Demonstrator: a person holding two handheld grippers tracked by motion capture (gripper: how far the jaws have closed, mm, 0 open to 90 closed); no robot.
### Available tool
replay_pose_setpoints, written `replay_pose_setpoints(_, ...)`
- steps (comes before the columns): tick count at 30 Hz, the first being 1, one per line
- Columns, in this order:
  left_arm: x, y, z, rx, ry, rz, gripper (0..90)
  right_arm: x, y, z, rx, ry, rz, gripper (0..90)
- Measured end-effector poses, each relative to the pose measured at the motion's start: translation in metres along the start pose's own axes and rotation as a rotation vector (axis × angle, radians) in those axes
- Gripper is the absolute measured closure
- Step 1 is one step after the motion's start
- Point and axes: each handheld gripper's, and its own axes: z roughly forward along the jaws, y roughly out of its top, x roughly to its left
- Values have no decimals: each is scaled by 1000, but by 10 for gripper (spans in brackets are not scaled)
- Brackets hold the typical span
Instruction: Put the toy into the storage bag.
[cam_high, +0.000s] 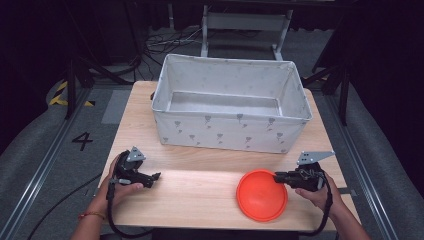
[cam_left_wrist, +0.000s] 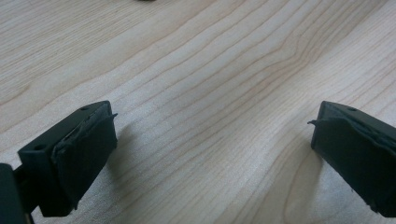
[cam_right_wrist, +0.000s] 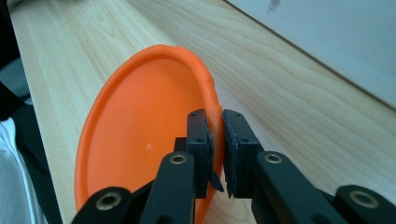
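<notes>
Your right claw is clamped on the rim of the orange plate. In the right gripper view its two black jaws pinch the plate's edge between them, one pad on the inner face and one on the outer. The plate stretches out to the left of that claw in the high view, near the front right of the counter. In the right gripper view it tilts up on edge, its hollow side facing left and its far rim running away from the jaws over the wood.

Your left claw is released. In the left gripper view the jaws stand wide apart with bare wood grain between them and nothing in their grasp. It sits low over the front left of the counter, pointing right toward the plate, and is well apart from it.

Beyond both claws, across the back of the counter, stands the bin, a white fabric box with small grey prints and an open top. The plate lies just in front of its right half, not touching it.
</notes>
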Motion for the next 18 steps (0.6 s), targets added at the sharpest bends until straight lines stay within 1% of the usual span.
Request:
replay_pose_setpoints(1, 0, 0, 0, 0, 0, -1, 6, 2, 2, -1, 1, 1, -5, 822)
replay_pose_setpoints(5, 0, 0, 0, 0, 0, 0, 5, 14, 14, -7, 19, -45, -85, 822)
replay_pose_setpoints(6, 0, 0, 0, 0, 0, 0, 5, 18, 17, -9, 22, -51, -110, 822)
replay_pose_setpoints(9, 0, 0, 0, -1, 2, 5, 5, 27, 30, -15, 24, -49, -160, 823)
replay_pose_setpoints(10, 0, 0, 0, -1, 2, 5, 5, 27, 30, -15, 24, -49, -160, 823)
replay_pose_setpoints(11, 0, 0, 0, -1, 2, 5, 5, 31, 35, -18, 27, -40, -179, 823)
replay_pose_setpoints(12, 0, 0, 0, -1, 2, 5, 5, 36, 44, -22, 40, -41, -214, 824)
replay_pose_setpoints(13, 0, 0, 0, 0, 0, 0, 6, 39, 48, -24, 49, -37, -229, 824)
replay_pose_setpoints(15, 0, 0, 0, -1, 2, 5, 5, 43, 55, -27, 60, -57, -259, 825)
replay_pose_setpoints(16, 0, 0, 0, -1, 2, 5, 5, 44, 58, -29, 64, -56, -266, 825)
replay_pose_setpoints(18, 0, 0, 0, -1, 3, 5, 5, 48, 64, -32, 80, -81, -289, 824)
